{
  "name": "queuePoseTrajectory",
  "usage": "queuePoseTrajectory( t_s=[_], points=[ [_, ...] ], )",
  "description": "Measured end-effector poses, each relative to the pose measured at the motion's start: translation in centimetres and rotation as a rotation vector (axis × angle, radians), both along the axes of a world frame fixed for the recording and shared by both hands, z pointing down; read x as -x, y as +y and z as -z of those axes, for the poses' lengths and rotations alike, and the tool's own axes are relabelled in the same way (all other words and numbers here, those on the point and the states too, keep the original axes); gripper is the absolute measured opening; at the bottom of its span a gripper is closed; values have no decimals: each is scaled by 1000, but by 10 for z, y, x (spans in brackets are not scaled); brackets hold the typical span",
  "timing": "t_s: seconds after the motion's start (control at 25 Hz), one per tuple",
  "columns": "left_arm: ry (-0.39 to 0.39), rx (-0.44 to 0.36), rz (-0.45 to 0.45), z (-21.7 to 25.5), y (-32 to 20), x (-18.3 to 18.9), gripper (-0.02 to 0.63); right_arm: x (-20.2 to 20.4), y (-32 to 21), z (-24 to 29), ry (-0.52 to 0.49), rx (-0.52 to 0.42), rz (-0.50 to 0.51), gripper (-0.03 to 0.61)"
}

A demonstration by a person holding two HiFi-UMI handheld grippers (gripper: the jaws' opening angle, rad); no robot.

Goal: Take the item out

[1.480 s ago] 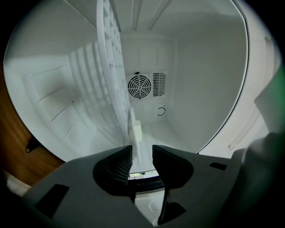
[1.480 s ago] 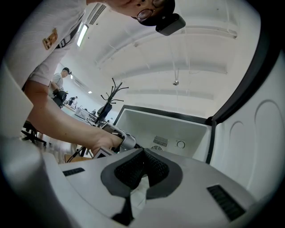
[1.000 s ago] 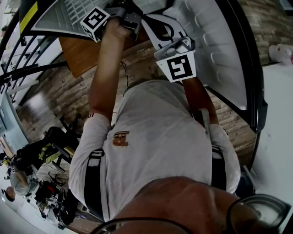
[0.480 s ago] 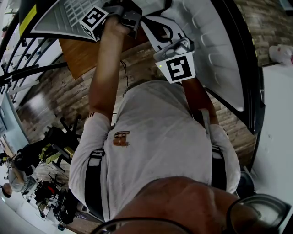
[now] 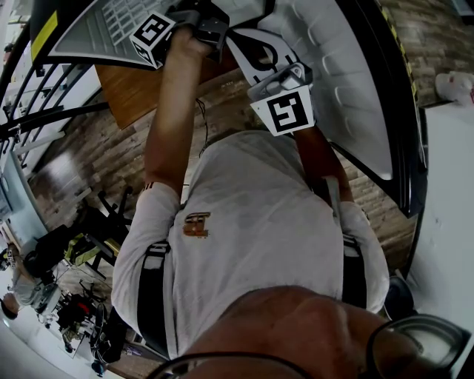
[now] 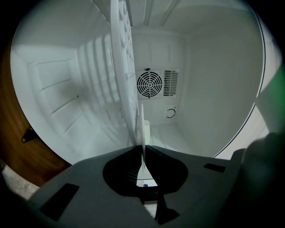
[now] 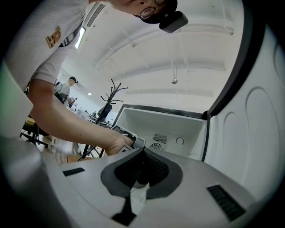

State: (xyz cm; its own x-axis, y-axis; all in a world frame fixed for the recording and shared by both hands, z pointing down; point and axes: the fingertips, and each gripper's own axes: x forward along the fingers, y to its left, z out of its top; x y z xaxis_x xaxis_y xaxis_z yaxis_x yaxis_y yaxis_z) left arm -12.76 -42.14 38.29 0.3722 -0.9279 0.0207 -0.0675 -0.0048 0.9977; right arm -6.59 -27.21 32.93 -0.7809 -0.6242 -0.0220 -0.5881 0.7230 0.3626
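A thin white wire shelf [image 6: 122, 67] runs edge-on through the white fridge compartment [image 6: 209, 89]. In the left gripper view my left gripper [image 6: 142, 149] is closing on the shelf's near edge, and the dark pads press on it from both sides. In the head view that gripper [image 5: 198, 22] reaches up into the fridge at the top. My right gripper [image 7: 141, 153] is shut with nothing between its jaws. It hangs outside the compartment, near the open door [image 5: 348, 74], with its marker cube [image 5: 287, 111] facing me.
A round fan grille [image 6: 149, 83] and a small dial [image 6: 171, 112] sit on the fridge's back wall. A wooden cabinet side [image 5: 137, 85] stands left of the fridge. The floor is brown plank [image 5: 89, 163]. Bags and gear [image 5: 74, 296] lie at the lower left.
In the head view both arms stay almost where they were. The right gripper's marker cube has edged slightly left.
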Motion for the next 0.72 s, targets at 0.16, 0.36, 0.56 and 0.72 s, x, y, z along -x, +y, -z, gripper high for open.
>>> queuePoseTrajectory(
  t_s=[0.16,0.36,0.56,0.72],
  points=[
    [-10,3,18,0,-5,2,35,0,-5,0,-2,-3,2,34],
    [6,-1,31,14,-13,-10,28,-15,-14,13,-2,-2,0,34],
    [8,-16,25,18,3,-2,28,-9,-2,13,-1,-3,-15,34],
    [12,-26,23,22,9,-3,28,-11,-3,16,-1,-5,-27,34]
  ],
)
